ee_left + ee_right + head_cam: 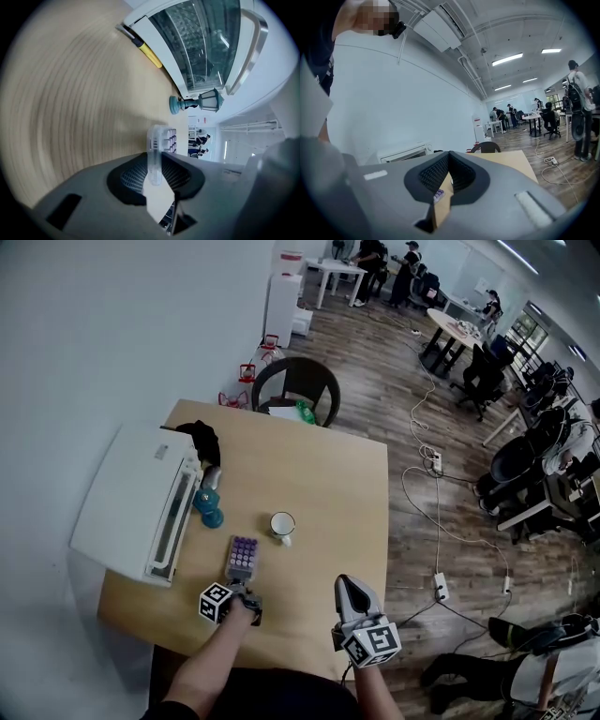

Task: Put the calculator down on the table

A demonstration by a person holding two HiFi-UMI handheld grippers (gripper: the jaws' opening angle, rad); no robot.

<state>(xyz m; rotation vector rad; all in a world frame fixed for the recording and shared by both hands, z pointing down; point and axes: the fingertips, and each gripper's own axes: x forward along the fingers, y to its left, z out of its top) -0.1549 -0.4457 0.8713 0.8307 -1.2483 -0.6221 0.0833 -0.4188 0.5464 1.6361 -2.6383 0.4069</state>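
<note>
The calculator [243, 557], pale with rows of purple keys, sits in the lower middle of the head view, low over the wooden bench [319, 474], its long side running up the frame; whether it rests on the wood cannot be told. Its near end is pinched in the left tool [242, 585], whose jaws are clamped on it. In the left gripper view the calculator [155, 140] shows edge-on between the ribbed pads, standing out past the tips of the left tool [157, 165]. Just above and right of the calculator in the head view stands a white mug [281, 524], apart from it. Up and to the left is a teal lantern-shaped ornament [208, 507], and beyond that, at the left edge of the bench, a white appliance [141, 498] with a glass door. The right tool [349, 583] hangs at the lower right of the bench, well apart from the calculator; in the right gripper view the right tool [448, 157] has its tips together with nothing gripped. A dark chair [297, 385] stands at the far end of the bench.
</note>
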